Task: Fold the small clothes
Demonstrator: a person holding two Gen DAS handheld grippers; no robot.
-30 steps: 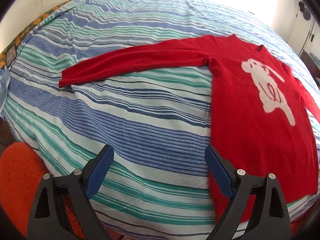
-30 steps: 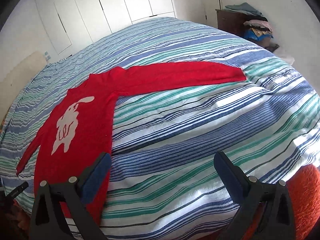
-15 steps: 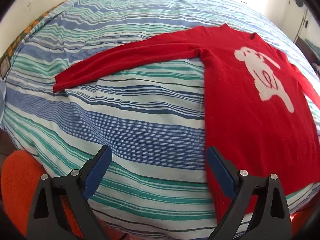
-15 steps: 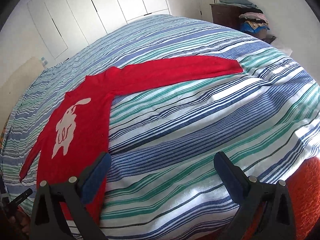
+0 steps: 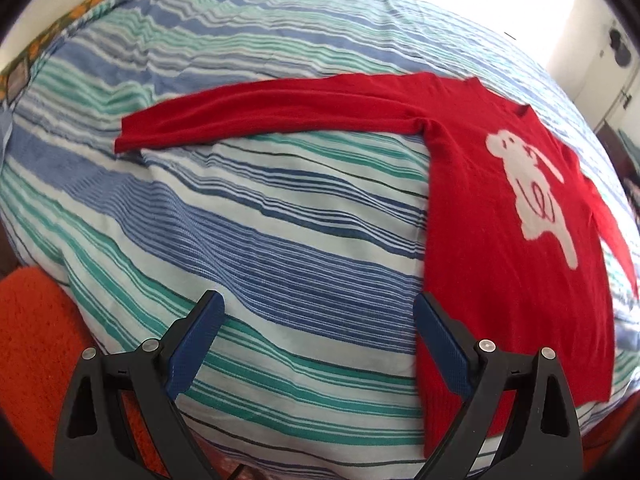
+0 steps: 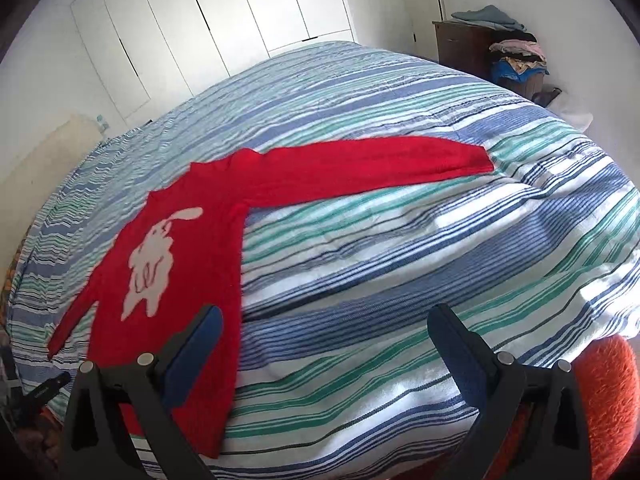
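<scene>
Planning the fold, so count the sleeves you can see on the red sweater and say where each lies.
2. One sleeve lies stretched straight out across the striped bedspread. The other sleeve angles down beside the sweater body toward the bed's edge; its cuff is hard to make out.

Dresser [image 6: 464,42] clothes pile [image 6: 518,56] too small to identify.

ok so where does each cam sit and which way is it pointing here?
Left wrist: on the left hand-held gripper, low at the bed's near edge, facing the red sweater and its outstretched sleeve; both blue-padded fingers show, spread.
Right wrist: on the right hand-held gripper, same edge, facing the sweater's other sleeve and white closet doors; both fingers show, spread.
Shared: sweater, striped bedspread.
</scene>
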